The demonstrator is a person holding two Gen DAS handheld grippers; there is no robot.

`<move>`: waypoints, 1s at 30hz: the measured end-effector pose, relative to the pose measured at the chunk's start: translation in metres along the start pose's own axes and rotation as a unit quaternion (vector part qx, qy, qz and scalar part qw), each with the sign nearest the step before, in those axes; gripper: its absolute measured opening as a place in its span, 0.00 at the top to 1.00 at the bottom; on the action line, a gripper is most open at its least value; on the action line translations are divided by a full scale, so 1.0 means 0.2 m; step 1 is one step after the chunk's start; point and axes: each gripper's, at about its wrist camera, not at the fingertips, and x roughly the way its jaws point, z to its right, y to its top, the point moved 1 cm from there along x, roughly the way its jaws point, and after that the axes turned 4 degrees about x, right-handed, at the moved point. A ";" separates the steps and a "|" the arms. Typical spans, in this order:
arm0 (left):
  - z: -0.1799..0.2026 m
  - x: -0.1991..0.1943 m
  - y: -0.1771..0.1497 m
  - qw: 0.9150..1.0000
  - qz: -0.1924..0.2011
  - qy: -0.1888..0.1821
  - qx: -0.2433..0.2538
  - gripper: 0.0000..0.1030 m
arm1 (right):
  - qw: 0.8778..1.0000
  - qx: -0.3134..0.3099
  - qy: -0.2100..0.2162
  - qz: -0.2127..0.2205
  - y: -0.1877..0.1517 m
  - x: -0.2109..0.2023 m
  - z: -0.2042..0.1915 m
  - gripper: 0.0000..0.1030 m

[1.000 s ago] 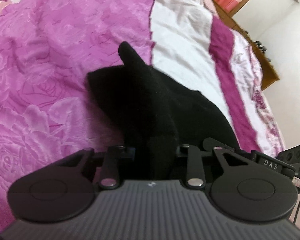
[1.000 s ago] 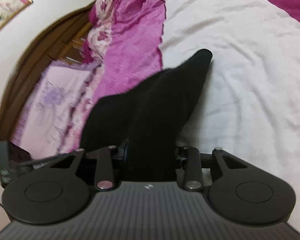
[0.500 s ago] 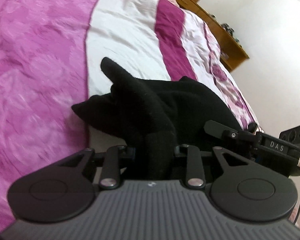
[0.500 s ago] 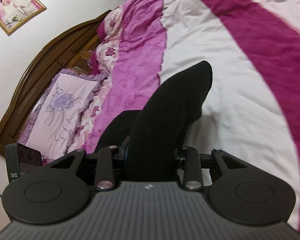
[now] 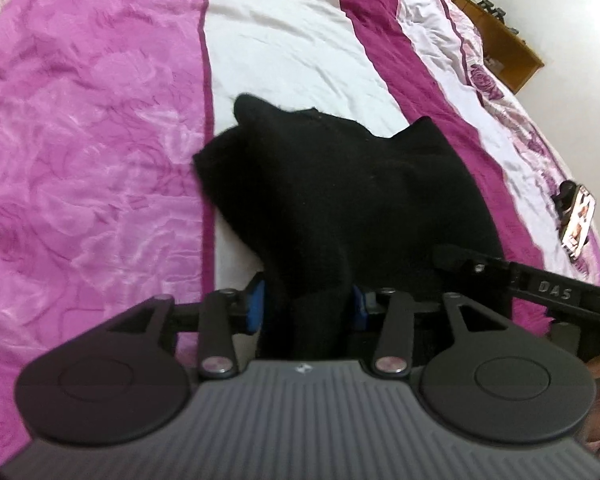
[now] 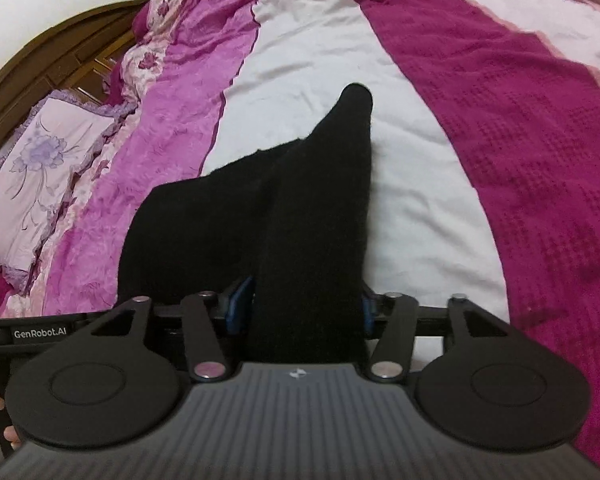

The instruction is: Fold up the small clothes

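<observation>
A black knitted garment [image 5: 340, 184] lies bunched on the white stripe of the bedspread [image 5: 292, 40]. One end runs back between the blue pads [image 5: 256, 306] of my left gripper [image 5: 306, 304], whose jaws are opening around it. In the right wrist view a long black part of the garment [image 6: 324, 208] stretches forward over the white stripe. Its near end sits between the blue pads [image 6: 238, 304] of my right gripper [image 6: 300, 304], whose jaws are also opening. The two grippers are close side by side. The right gripper's finger shows at the right of the left wrist view [image 5: 540, 288].
The bedspread has pink satin [image 5: 80, 160], white and dark magenta stripes [image 6: 520, 140]. A pillow [image 6: 40, 160] and a wooden headboard [image 6: 60, 52] are at the far left. A small phone-like object [image 5: 578, 220] lies near the bed's right edge. A wooden cabinet [image 5: 504, 32] stands beyond.
Both grippers have carried the black garment sideways from the pink satin onto the white stripe. Their jaws have widened, so the blue pads now show beside the cloth.
</observation>
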 end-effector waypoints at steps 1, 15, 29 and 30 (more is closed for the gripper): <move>0.01 -0.02 0.00 1.000 0.002 0.011 0.007 0.49 | 1.000 -0.005 -0.005 0.007 -0.01 -0.02 -0.01 0.38; 0.16 -0.19 -0.20 0.995 0.012 0.089 0.034 0.42 | 0.994 -0.055 -0.058 0.069 -0.24 -0.37 -0.11 0.27; 0.19 -0.18 -0.33 0.993 -0.003 0.116 0.016 0.42 | 0.991 -0.093 -0.083 0.046 -0.48 -0.35 -0.13 0.25; 0.19 -0.18 -0.34 0.993 -0.003 0.119 0.017 0.42 | 0.991 -0.094 -0.084 0.046 -0.48 -0.34 -0.14 0.25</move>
